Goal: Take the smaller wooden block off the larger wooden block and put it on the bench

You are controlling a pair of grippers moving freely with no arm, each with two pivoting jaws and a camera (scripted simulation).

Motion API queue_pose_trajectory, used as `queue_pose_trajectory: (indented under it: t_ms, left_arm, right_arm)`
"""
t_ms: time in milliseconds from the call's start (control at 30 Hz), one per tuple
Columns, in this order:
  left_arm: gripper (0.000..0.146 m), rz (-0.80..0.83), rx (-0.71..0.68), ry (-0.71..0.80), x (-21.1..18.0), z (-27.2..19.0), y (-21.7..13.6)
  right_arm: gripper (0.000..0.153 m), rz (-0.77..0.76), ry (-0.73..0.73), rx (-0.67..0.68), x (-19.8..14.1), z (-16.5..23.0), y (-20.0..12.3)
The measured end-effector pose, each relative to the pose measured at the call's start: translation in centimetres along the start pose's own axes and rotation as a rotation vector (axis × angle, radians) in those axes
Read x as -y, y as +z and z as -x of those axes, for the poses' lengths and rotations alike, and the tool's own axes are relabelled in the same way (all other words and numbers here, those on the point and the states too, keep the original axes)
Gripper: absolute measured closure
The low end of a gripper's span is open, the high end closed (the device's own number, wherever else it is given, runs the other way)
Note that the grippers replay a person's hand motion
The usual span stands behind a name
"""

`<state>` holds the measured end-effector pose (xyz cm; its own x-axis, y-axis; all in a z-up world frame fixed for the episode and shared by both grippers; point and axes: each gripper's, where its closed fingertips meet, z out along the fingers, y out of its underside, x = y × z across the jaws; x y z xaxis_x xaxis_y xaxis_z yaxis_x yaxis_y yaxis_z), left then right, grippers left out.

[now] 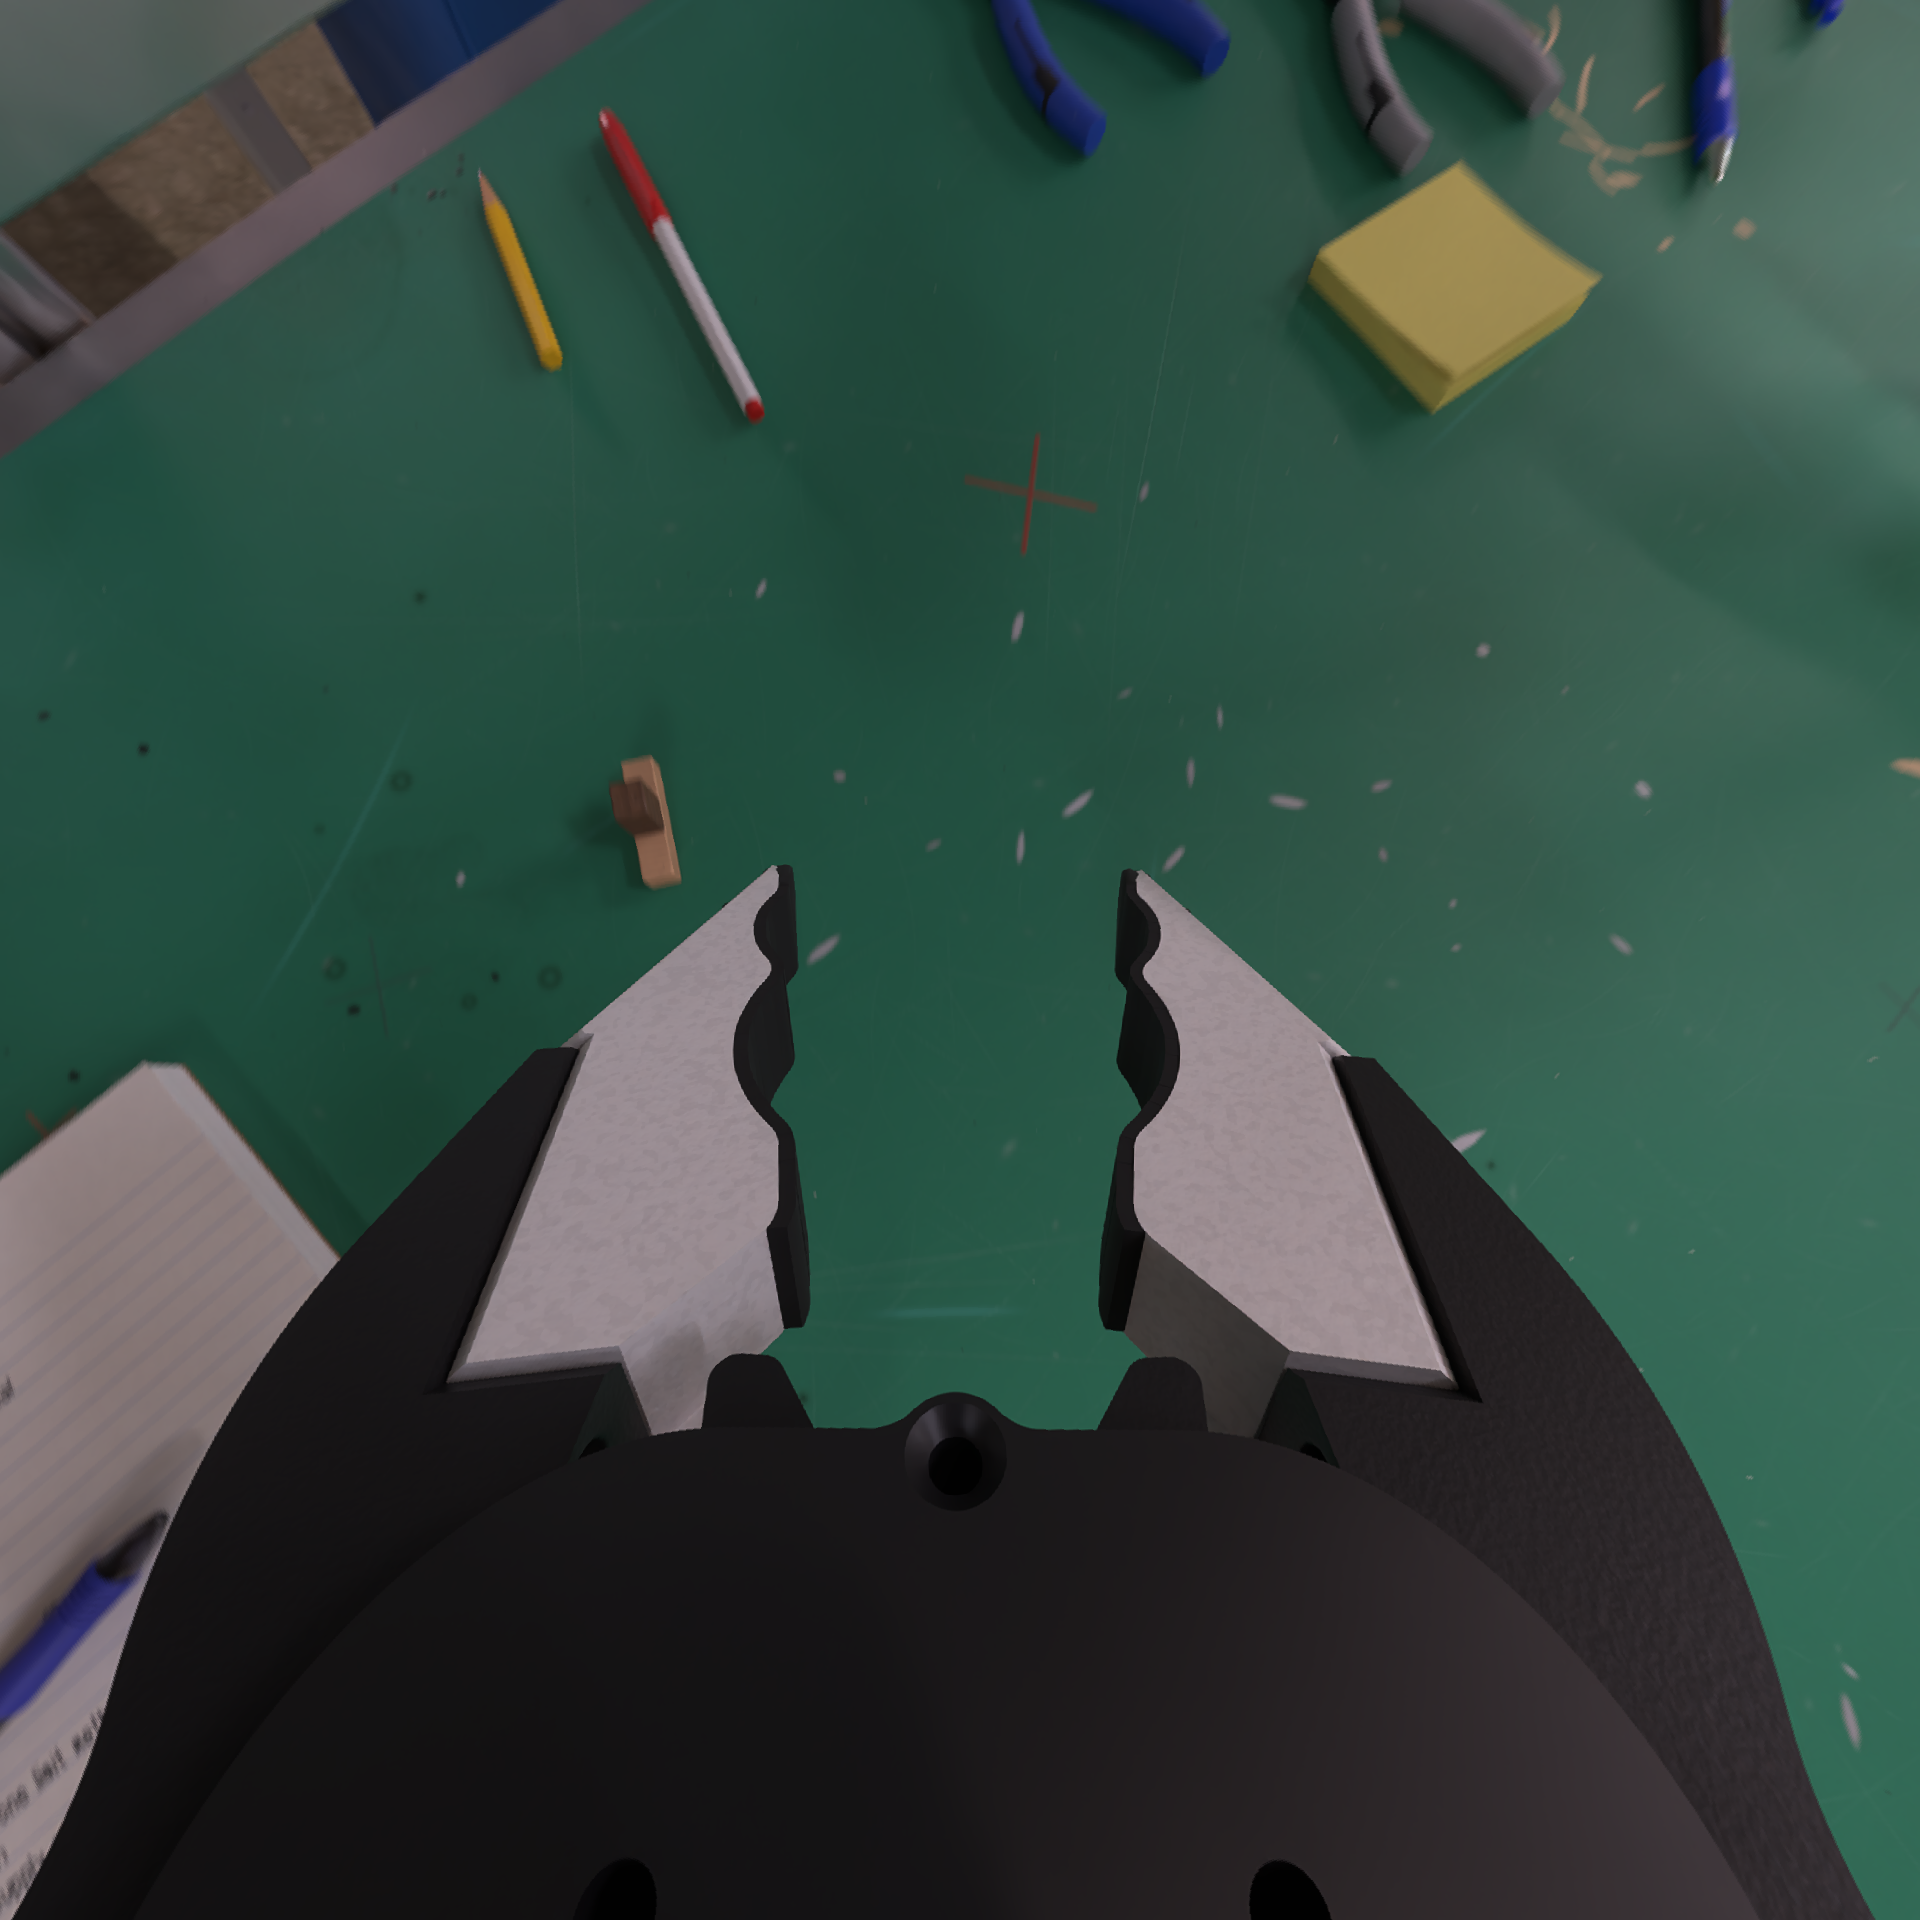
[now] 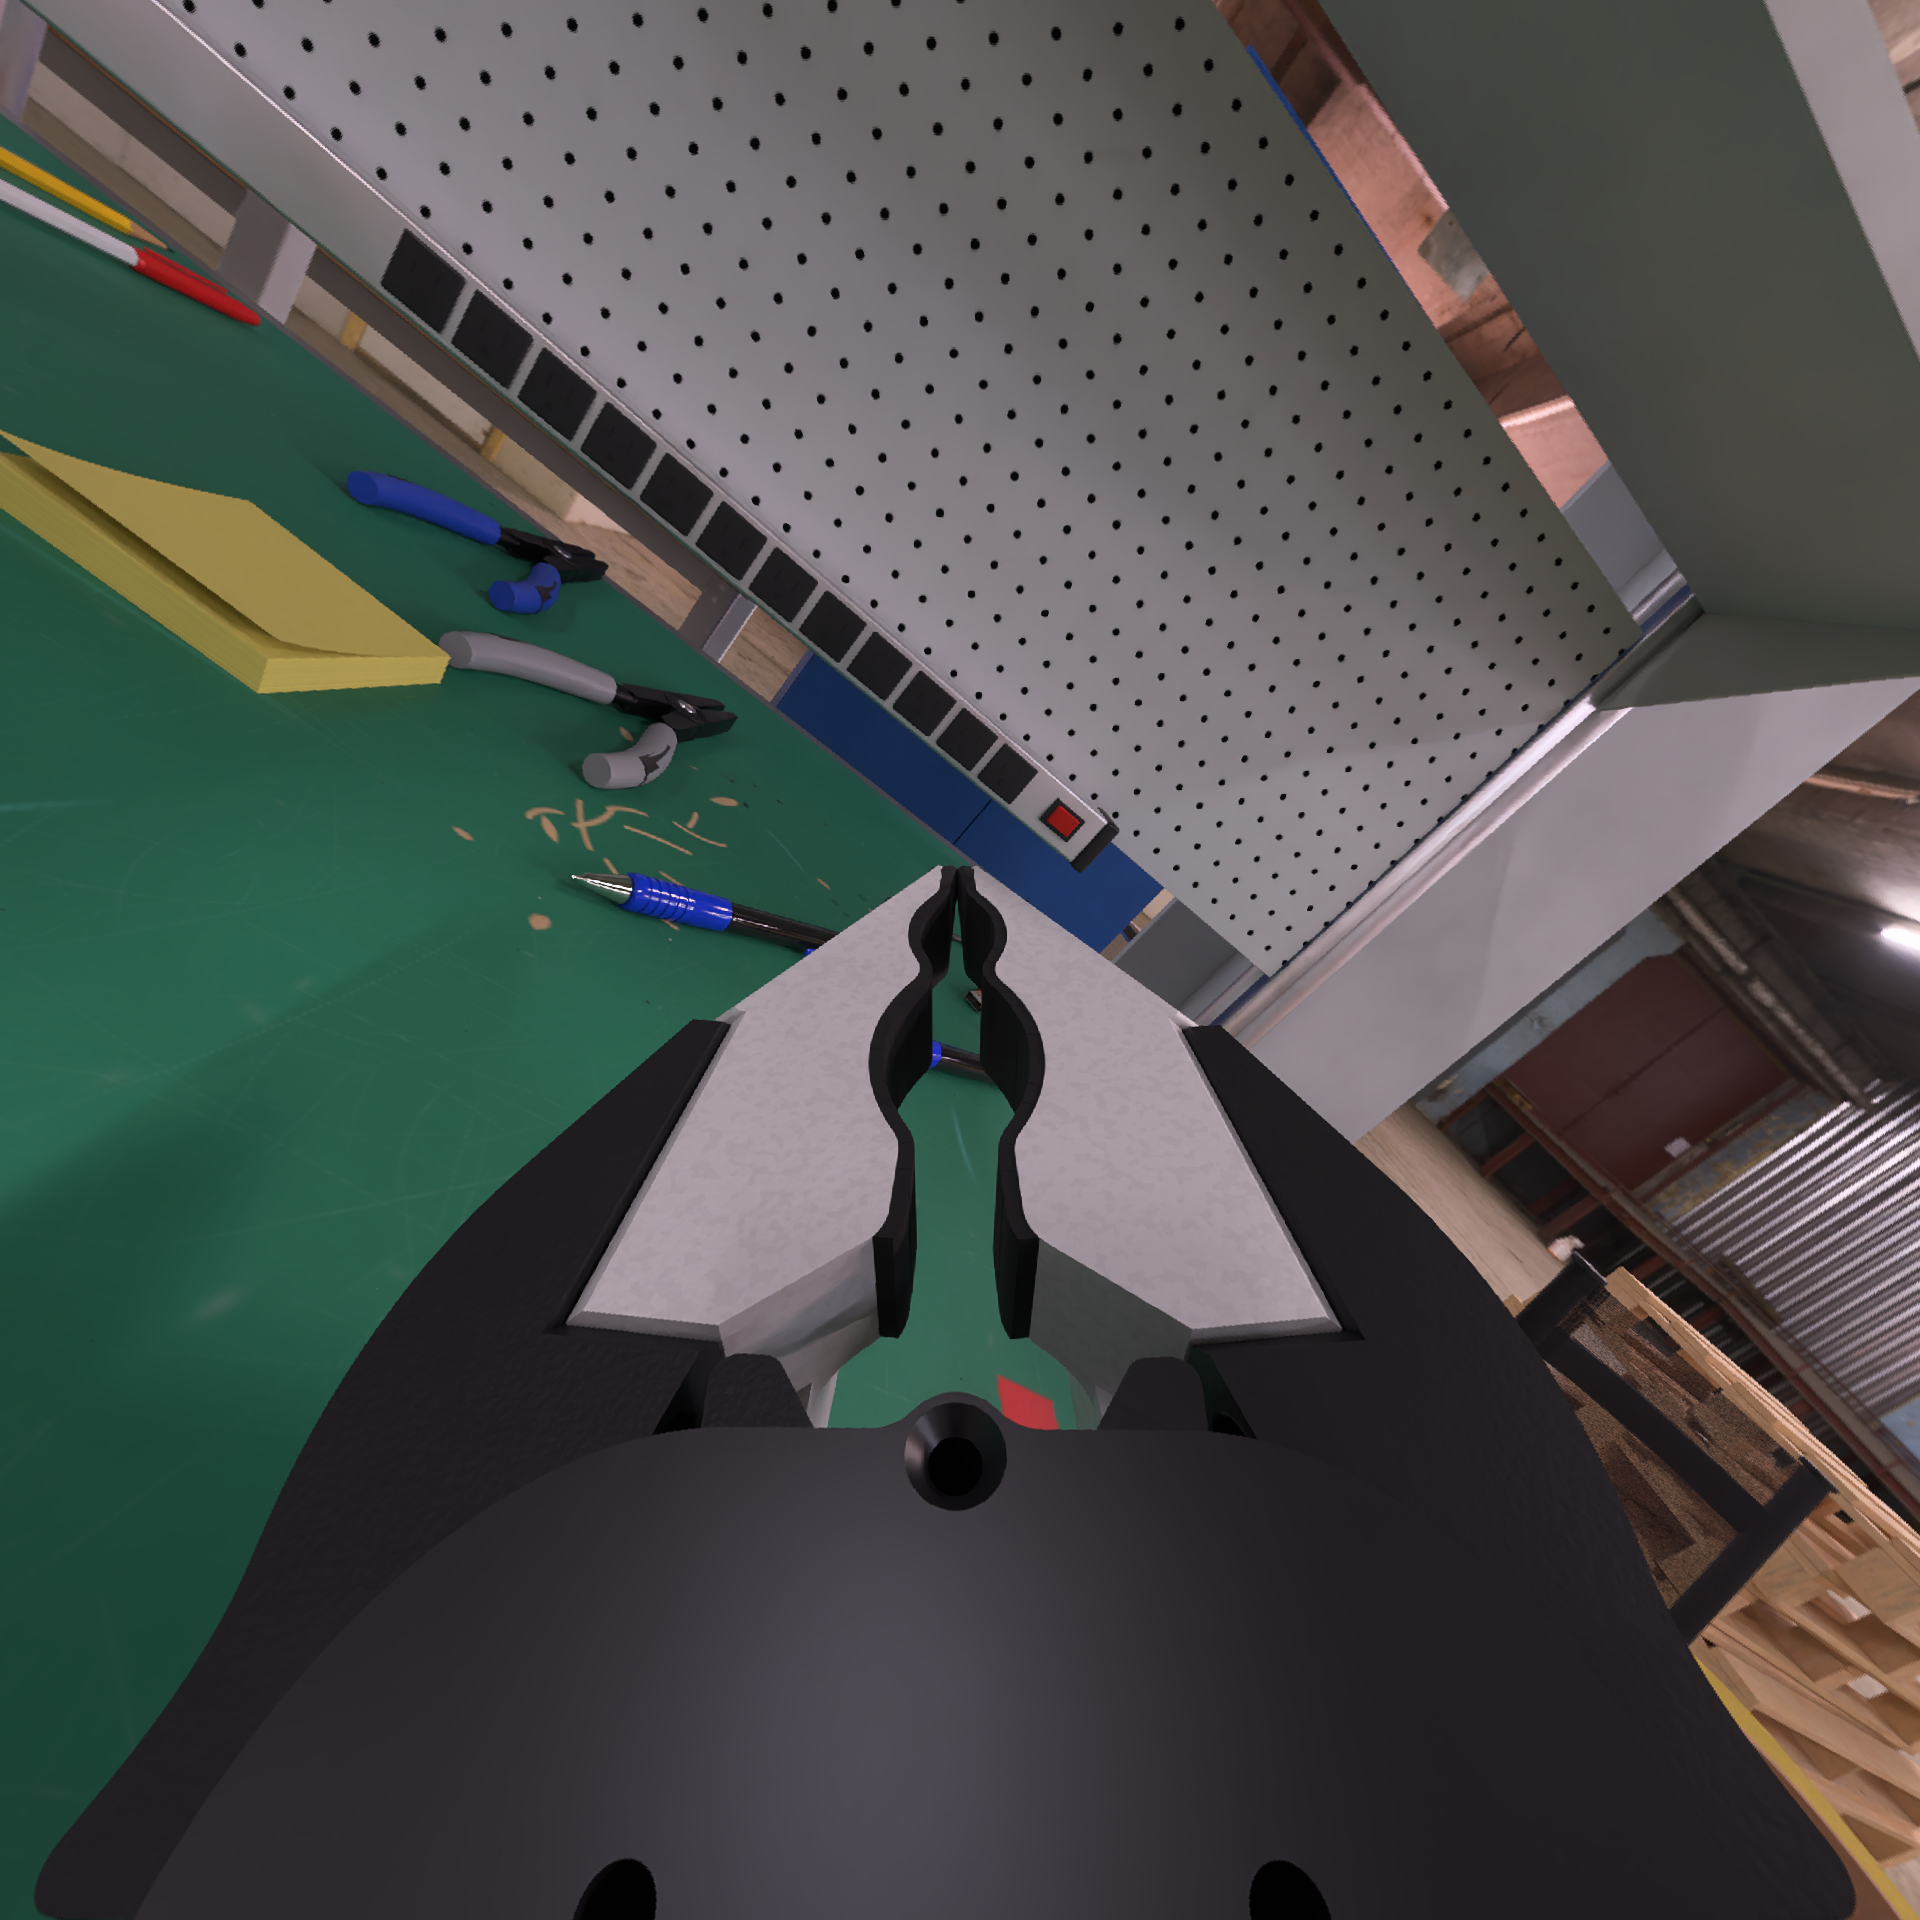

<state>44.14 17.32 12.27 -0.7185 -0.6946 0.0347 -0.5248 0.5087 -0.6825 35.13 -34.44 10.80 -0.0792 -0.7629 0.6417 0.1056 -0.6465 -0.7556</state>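
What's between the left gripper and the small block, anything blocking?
Nothing visible. The left gripper is open above bare green bench; the smaller wooden block sits on the larger wooden block ahead and to its left, with only specks between. The notepad lies off to the side.

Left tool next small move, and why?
Probably shift the left tool left and forward over the smaller wooden block, then descend. It is open and empty, and the dark block sits on the larger wooden block just left of its tips. The right tool is shut, facing away.
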Motion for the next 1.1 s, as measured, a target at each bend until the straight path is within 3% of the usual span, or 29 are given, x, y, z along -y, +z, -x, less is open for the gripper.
queue_pose_trajectory:
  t_ms: [133, 267, 567, 900, 1000, 1100]
  left_arm:
    - [0.084, 0.020, -0.087, 0.014, 3.1, 0.8, 0.5]
    - [0.084, 0.150, -0.060, 0.040, 4.2, 3.0, 2.4]
    - [0.085, 0.454, -0.027, -0.026, 0.7, 7.2, 8.9]
    - [0.085, 0.474, -0.156, -0.083, -0.6, 5.7, 11.1]
    - [0.088, 0.511, -0.005, -0.064, -1.1, 7.9, 10.8]
    - [0.100, 0.534, 0.120, -0.067, -1.5, 10.0, 10.0]
  right_arm:
    - [0.153, 0.015, -0.009, -0.008, -0.2, -0.1, 0.0]
    - [0.153, 0.029, -0.019, -0.012, -0.4, -0.1, 0.1]
    - [0.153, 0.056, -0.045, -0.015, -0.8, 0.0, 0.3]
    - [0.153, 0.065, -0.067, -0.010, -0.9, 0.3, 0.4]
    - [0.153, 0.067, -0.068, -0.010, -0.9, 0.3, 0.4]
    - [0.153, 0.067, -0.067, -0.010, -0.9, 0.3, 0.4]
